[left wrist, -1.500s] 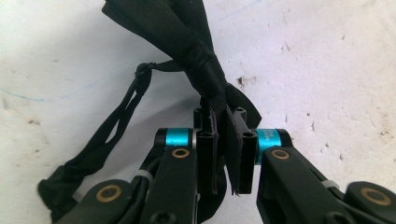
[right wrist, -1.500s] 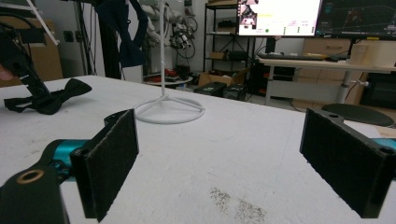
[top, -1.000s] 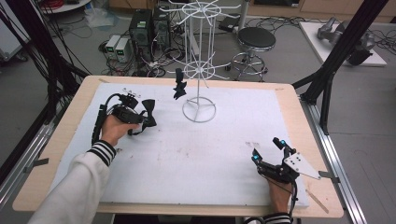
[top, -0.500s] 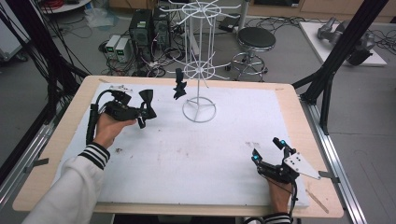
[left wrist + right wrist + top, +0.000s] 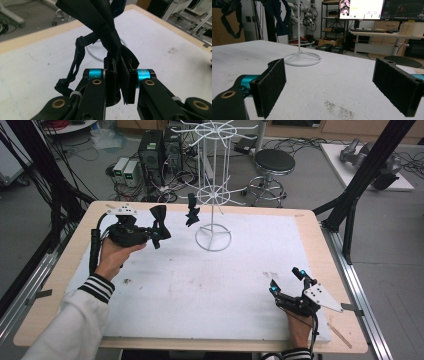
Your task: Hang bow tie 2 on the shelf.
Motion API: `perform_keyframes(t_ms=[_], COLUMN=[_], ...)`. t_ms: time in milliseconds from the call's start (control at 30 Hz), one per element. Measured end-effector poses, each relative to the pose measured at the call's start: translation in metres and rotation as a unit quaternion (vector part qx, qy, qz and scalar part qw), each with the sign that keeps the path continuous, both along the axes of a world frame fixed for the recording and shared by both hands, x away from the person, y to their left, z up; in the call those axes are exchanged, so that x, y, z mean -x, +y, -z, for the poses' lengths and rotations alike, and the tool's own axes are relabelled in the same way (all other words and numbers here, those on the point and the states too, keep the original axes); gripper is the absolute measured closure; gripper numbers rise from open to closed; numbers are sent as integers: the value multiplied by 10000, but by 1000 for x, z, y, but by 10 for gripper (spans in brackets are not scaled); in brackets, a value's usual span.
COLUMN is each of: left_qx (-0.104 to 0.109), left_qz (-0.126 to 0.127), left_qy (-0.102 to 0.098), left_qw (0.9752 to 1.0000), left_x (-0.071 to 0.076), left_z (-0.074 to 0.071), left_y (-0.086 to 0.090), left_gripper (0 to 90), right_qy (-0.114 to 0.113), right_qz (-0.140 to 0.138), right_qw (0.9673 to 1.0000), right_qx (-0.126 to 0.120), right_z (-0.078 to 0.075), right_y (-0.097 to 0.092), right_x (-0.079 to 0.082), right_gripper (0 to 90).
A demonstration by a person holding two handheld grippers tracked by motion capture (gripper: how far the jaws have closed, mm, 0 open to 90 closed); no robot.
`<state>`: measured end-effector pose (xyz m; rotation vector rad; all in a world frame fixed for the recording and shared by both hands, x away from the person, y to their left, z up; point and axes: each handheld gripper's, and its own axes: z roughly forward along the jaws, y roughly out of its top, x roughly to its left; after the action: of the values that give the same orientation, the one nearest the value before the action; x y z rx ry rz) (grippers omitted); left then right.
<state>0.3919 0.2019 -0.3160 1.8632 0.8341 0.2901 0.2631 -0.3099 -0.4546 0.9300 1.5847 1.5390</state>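
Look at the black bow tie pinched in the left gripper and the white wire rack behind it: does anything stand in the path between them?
Nothing on the table does. The left gripper holds its bow tie above bare white mat. The only thing between is another bow tie already hanging from the wire rack on the near left side.

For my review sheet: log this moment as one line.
left gripper: shut on bow tie, raised left of wire rack | second bow tie: hanging on rack | right gripper: open, on table

A round black stool (image 5: pixel 274 161) and computer towers (image 5: pixel 160 149) stand on the floor beyond the tabletop (image 5: pixel 305 225); monitors (image 5: pixel 361 9) glow behind.
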Motion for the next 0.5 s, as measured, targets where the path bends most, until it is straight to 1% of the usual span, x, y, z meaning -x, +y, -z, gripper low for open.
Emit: perform_keyframes(t_ms=[67, 233, 367, 500], left_qx=[10, 23, 132, 117], left_qz=[73, 137, 161, 215], left_qy=[-117, -256, -340, -377], left_qw=[9999, 9996, 9992, 9990], left_x=[2, 3, 4, 3], left_z=[-6, -17, -20, -25], left_y=[-3, -9, -11, -14], left_gripper=[833, 832, 832, 832], right_qy=[-6, -4, -6, -7], right_qz=[10, 10, 9, 9], right_qw=[10000, 10000, 10000, 10000], right_qx=[7, 5, 5, 6], right_z=[0, 0, 0, 0], right_y=[0, 0, 0, 0], right_x=[0, 0, 0, 0], right_gripper=[110, 110, 110, 110])
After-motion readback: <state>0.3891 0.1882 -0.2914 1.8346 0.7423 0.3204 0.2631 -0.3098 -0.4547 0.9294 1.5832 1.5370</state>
